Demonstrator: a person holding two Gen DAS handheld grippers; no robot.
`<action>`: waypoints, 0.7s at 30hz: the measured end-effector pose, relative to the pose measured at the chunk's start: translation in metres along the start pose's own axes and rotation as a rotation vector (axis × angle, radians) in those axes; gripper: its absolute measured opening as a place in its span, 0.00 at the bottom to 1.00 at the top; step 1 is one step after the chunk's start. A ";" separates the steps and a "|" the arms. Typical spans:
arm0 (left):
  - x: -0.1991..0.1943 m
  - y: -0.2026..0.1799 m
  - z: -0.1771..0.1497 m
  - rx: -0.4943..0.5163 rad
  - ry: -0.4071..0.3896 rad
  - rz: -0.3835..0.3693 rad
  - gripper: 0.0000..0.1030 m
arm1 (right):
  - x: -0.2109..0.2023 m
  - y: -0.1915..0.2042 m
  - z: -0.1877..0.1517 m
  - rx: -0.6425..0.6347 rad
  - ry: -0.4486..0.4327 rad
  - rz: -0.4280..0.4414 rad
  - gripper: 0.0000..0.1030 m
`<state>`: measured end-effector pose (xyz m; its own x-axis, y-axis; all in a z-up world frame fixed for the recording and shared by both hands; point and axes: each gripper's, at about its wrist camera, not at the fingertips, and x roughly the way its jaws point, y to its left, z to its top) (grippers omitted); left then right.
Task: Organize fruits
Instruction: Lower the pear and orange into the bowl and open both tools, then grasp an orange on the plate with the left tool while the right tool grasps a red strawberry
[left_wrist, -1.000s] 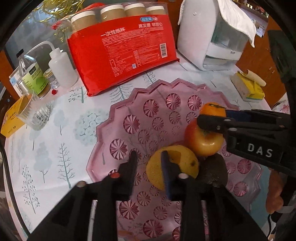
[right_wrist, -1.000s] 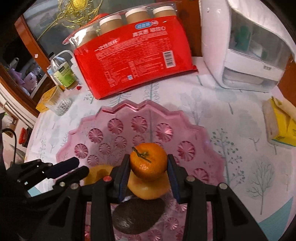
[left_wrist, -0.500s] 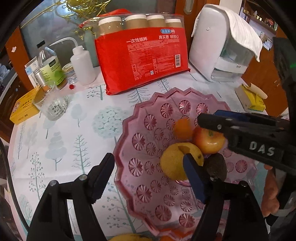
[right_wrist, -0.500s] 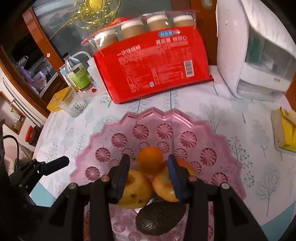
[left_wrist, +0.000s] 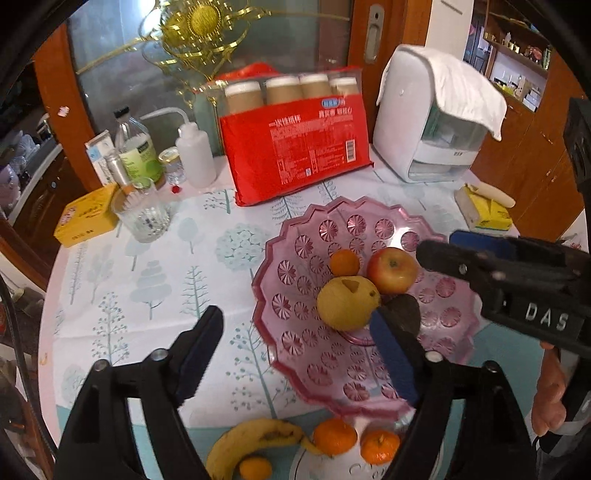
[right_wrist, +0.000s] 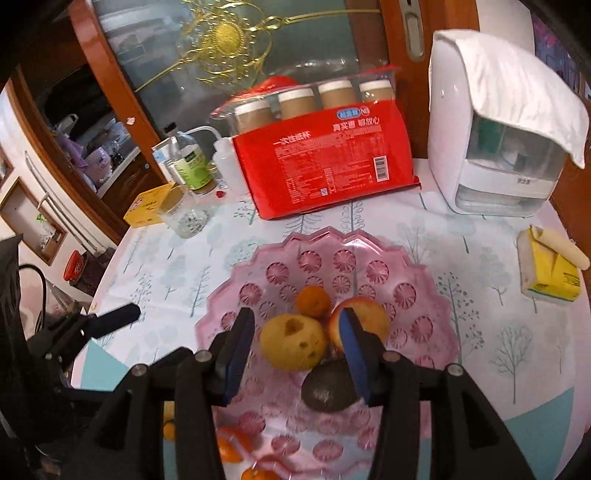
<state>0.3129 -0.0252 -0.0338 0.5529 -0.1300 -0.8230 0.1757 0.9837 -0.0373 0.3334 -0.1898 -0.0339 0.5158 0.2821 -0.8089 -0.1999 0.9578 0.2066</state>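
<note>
Fruits are sitting in the middle of a pink glass dish (left_wrist: 295, 266) on the surface (left_wrist: 147, 280): a tangerine (left_wrist: 344, 262) at 12 o'clock, a red apple (left_wrist: 392, 270) at 2 o'clock, a yellow pear (left_wrist: 347, 302) at centre, a dark avocado (left_wrist: 404, 314) at 4 o'clock. The left hand-held gripper (left_wrist: 295, 354) is opening its jaws, gripping nothing. The right hand-held gripper (right_wrist: 295, 345) is opening too, hovering released above the pear. A banana (left_wrist: 255, 437) and more tangerines (left_wrist: 335, 435) are lying at 6 o'clock, outside the dish.
</note>
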 end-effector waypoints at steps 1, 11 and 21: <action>-0.008 0.000 -0.003 -0.003 -0.009 0.005 0.82 | -0.008 0.003 -0.005 -0.003 -0.003 0.002 0.47; -0.083 -0.005 -0.042 -0.027 -0.063 0.020 0.83 | -0.077 0.034 -0.050 -0.050 -0.047 0.020 0.47; -0.140 -0.013 -0.097 -0.042 -0.109 0.050 0.87 | -0.133 0.063 -0.103 -0.119 -0.094 0.012 0.51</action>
<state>0.1542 -0.0078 0.0269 0.6456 -0.0910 -0.7583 0.1128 0.9933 -0.0232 0.1662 -0.1729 0.0302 0.5877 0.3030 -0.7502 -0.3012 0.9425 0.1447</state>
